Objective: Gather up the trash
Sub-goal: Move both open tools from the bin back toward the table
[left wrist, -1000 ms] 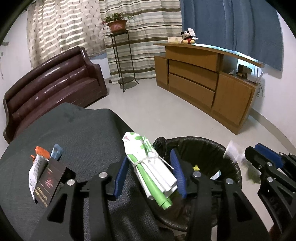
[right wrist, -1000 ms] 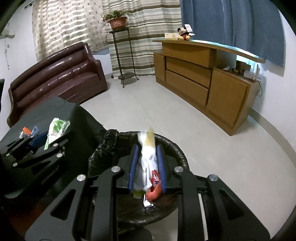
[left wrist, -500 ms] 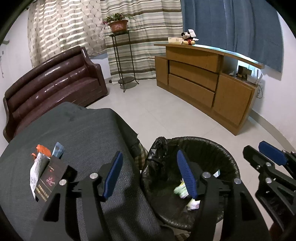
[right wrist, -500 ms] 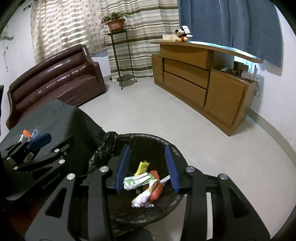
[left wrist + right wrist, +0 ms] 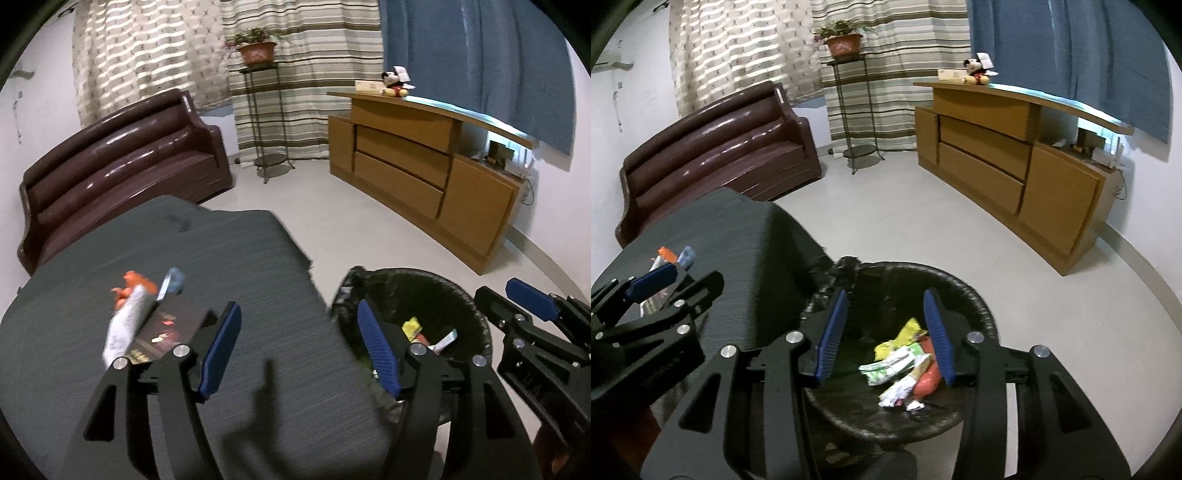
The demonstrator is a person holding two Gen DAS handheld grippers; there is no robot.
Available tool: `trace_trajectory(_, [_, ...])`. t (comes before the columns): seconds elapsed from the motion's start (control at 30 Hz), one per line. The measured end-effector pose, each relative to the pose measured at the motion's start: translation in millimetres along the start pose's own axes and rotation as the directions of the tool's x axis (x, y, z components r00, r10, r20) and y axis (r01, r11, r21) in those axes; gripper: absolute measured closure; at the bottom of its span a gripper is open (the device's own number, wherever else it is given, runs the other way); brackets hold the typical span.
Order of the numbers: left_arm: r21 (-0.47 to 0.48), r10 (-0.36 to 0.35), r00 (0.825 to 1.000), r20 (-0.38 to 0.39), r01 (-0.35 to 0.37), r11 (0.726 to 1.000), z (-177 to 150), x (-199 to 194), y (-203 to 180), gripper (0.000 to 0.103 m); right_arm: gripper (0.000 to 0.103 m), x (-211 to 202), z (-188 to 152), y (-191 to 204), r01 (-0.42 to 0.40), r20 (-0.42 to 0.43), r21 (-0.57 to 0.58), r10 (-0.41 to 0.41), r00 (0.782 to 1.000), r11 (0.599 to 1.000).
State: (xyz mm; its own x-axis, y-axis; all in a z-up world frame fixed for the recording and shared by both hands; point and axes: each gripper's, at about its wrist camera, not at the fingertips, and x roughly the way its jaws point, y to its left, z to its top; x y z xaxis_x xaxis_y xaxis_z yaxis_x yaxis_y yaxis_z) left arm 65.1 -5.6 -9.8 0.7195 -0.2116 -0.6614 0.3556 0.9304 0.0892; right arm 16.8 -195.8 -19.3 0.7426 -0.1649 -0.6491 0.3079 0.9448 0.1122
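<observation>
The dark grey cloth-covered surface (image 5: 207, 258) fills the left of both views, its right edge dropping off just beside the black-lined trash bin (image 5: 975, 295) on the pale floor. Behind stand a brown sofa (image 5: 122, 158), a wooden cabinet (image 5: 424, 166) and a plant stand (image 5: 266, 122), all well apart from the work.

The bin already holds several wrappers (image 5: 905, 365), yellow, green-white and orange. What remains to collect is a small cluster of trash (image 5: 144, 321) on the left part of the surface: a dark flat packet, a rolled white paper, and orange and blue scraps that are too blurred to name.

The left tool (image 5: 299, 347) hangs over the surface's edge, its jaws opening with nothing between them. The right tool (image 5: 884, 332) hovers above the bin mouth, released and empty.

The likely trouble lies in the cluster: the pieces overlap, so a pinch on one may drag or scatter the others, and light paper may slip out on the way across. The surface's edge beside the bin is another risk, since a low carry could catch the liner rim or drop trash on the floor between them. Open room is generous: bare cloth between cluster and bin, and clear floor beyond the bin.
</observation>
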Motion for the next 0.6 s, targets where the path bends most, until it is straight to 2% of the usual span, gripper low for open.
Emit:
trace_trajectory(0.13, [-0.024,0.037,0.999,0.0,-0.037,0.999,-4.0,-4.3,22.6,0.038,0.06,0.3,0.8,15.0,-0.017,-0.004,-0.019,0.017,1.0,1.0])
trace_trajectory(0.2, [-0.038,0.058,0.998,-0.001,-0.058,0.998,-6.1,-6.4,34.8,0.037,0.052,1.0,1.1,22.7,-0.026,-0.008,-0.022,0.025,1.0,0.999])
trace_trajectory(0.3, [-0.051,0.102,0.995,0.0,-0.102,0.994,-11.0,-9.2,51.8,0.034,0.048,0.4,2.0,33.5,-0.033,-0.006,-0.032,0.033,0.999,0.999])
trace_trajectory(0.6, [-0.102,0.168,0.986,-0.019,-0.169,0.98,-22.8,-12.0,100.4,0.033,0.046,3.5,-0.1,69.5,-0.068,-0.02,-0.072,0.066,0.998,0.995])
